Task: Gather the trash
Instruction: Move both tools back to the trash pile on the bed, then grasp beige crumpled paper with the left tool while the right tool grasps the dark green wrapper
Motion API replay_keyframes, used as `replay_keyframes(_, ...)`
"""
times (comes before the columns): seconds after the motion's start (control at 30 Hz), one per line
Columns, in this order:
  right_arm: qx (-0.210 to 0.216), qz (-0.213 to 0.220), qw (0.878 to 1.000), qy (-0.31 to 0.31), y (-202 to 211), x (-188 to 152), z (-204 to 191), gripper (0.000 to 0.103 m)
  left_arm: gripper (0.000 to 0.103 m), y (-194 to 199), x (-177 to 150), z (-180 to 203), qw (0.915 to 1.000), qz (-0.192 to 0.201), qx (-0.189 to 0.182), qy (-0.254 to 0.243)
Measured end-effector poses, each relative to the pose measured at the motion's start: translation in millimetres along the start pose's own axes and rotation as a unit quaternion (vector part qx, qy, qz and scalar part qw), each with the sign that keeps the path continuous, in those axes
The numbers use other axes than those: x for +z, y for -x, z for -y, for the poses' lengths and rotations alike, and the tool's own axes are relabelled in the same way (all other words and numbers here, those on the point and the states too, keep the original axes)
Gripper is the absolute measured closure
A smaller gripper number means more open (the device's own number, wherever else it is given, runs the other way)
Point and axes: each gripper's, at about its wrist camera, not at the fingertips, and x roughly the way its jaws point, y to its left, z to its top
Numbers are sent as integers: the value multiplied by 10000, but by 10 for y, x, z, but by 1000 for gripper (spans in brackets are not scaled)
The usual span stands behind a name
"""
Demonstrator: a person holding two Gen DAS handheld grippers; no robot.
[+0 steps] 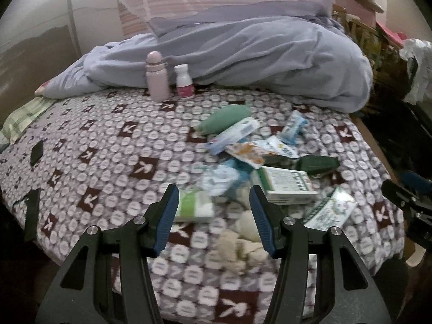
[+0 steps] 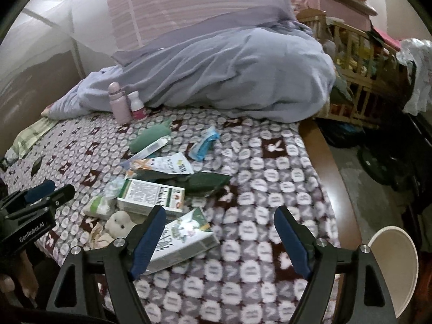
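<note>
Both my left tongs [image 1: 213, 202] and right tongs [image 2: 220, 225] hang parted and empty over the bed [image 2: 256, 189]; the trash pile [image 2: 154, 186] lies at ten o'clock of the right tongs.

"GenRobot.AI" on left gripper [image 2: 40, 191] body; carton print illegible.

We see a bedspread [image 1: 113, 145] patterned in maroon squares with white rabbit heads among pale ovals on grey. A lilac-blue quilt [image 1: 243, 62] is heaped behind it, and a pink bottle [image 1: 157, 77] stands by a white bottle [image 1: 184, 81] with a magenta label. The litter shows a white carton [image 2: 151, 197] printed in green, a dark green pack [image 2: 208, 179], a sage-green pouch [image 1: 224, 120] and a light blue wrapper [image 2: 205, 143]. Each claw is black with blue pads [image 1: 168, 216]. A cream bin [image 2: 394, 267] sits beside the bed.
</note>
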Motion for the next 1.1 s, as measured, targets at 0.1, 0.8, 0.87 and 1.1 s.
replay_keyframes(0.1, 37, -11, 10000, 63, -26, 11, -71, 22, 50, -16, -12, -118, 9999, -1, 89, 68)
replay_keyframes(0.8, -6, -425, 9983, 398, -478, 18, -51, 17, 50, -275, -299, -477, 9918, -1029, -759, 70)
replay_keyframes(0.87, -55, -522, 9978, 396, -593, 50, 5, 17, 50, -309, -348, -381, 9895, -1128, -907, 36)
replay_keyframes(1.1, -88, -823, 9962, 271, -999, 206, 175, 17, 50, -498, -479, -144, 9812, -1416, -1313, -53)
